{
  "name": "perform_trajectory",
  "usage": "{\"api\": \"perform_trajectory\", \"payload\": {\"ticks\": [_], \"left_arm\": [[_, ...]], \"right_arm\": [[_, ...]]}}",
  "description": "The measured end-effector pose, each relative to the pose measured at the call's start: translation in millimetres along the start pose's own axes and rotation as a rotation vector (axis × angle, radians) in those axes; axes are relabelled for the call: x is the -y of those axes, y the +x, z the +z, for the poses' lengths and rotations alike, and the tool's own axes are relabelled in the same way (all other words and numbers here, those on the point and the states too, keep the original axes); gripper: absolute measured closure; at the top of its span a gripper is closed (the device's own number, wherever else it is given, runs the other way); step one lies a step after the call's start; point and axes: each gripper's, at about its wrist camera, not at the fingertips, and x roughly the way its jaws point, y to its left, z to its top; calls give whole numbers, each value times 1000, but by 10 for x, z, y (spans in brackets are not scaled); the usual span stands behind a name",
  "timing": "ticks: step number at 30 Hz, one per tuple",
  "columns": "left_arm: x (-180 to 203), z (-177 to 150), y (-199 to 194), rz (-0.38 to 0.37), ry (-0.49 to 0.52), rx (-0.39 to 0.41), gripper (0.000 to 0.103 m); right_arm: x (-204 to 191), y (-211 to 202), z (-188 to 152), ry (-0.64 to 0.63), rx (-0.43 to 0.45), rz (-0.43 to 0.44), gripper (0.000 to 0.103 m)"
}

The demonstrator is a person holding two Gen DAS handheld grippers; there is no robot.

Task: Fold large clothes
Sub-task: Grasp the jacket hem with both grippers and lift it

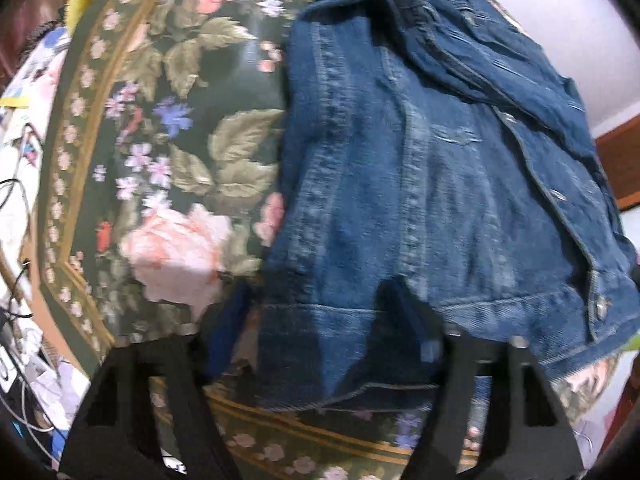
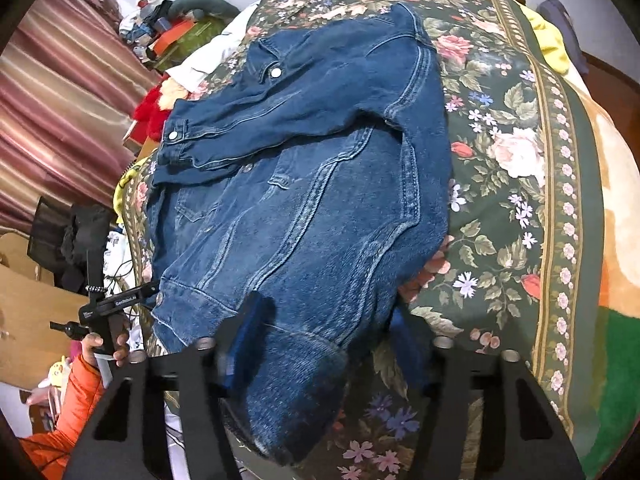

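While the blue denim jacket (image 2: 304, 184) lies on the floral bedspread (image 2: 520, 208), one sleeve is crossed over. Left gripper (image 1: 316, 320) straddles the hem, spread. Right gripper (image 2: 324, 332) is spread around the other sleeve, likely to fold it.

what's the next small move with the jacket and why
Probably close the right gripper on the hem. The jacket lies on the floral cover with one sleeve folded across it, and the hem lies between the open jaws of both grippers, so a grip comes before any fold.
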Motion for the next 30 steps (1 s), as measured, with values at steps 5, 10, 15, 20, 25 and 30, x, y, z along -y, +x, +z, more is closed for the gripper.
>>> {"api": "perform_trajectory", "payload": {"ticks": [5,10,15,20,25,30], "left_arm": [[238,-17,-43,53,62,27,67],[459,39,-322,39,104,115,81],[719,282,-757,-11,148,232,83],[843,792,-1305,-95,164,386,83],[745,1486,-1506,-126,81,469,83],[498,2114,-1395,-152,-47,493,84]], "right_arm": [[-22,23,29,-14,3,16,75],[-54,15,147,-9,27,51,83],[-170,-142,395,-33,101,86,85],[-282,-295,742,-70,185,87,86],[-215,-398,1278,-30,281,80,88],[41,-367,1898,68,349,69,88]]}}
